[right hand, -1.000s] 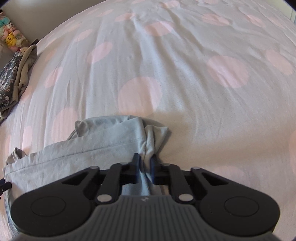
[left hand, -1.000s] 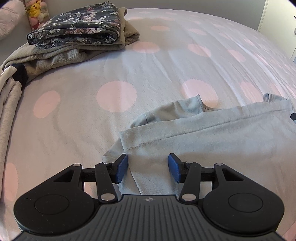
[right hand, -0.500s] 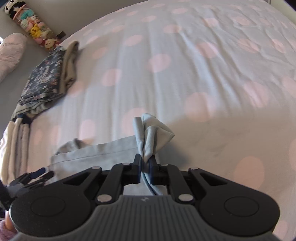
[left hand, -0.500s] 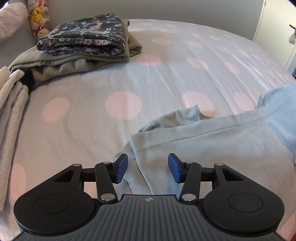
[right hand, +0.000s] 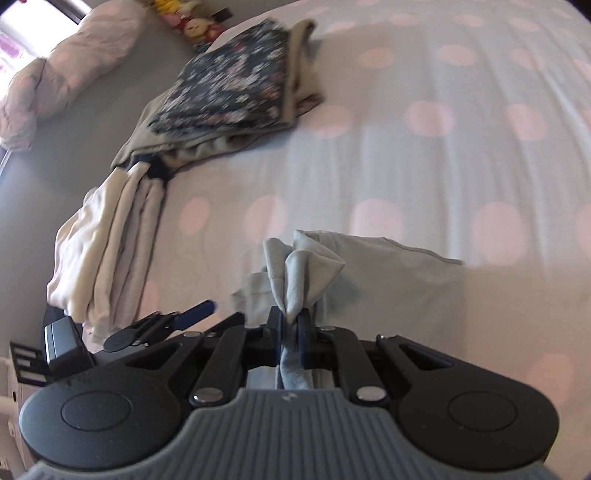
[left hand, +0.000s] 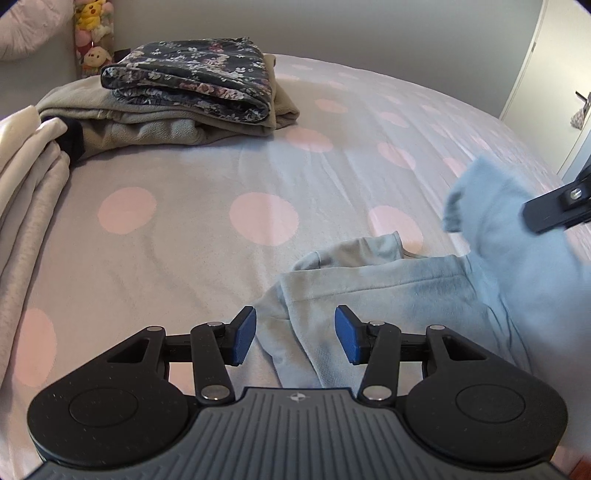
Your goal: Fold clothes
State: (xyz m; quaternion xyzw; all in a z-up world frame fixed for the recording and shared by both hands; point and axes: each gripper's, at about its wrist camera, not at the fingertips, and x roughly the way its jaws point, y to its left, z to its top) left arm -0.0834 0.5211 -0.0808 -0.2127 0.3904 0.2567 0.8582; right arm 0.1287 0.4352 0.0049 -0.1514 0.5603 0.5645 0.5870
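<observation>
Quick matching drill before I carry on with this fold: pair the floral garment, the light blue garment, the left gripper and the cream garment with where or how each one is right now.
Things:
1. floral garment
2. light blue garment
3. left gripper
4. cream garment

States:
A. open, above the blue cloth's near edge
B. one end pinched and lifted by the right gripper
C. folded, on top of the beige pile
D. folded, at the bed's left edge

Pairs: 1-C, 2-B, 3-A, 4-D

Polka-dot bedsheet (left hand: 258, 192), plush toys (left hand: 92, 33) by pillow (right hand: 66, 74).
</observation>
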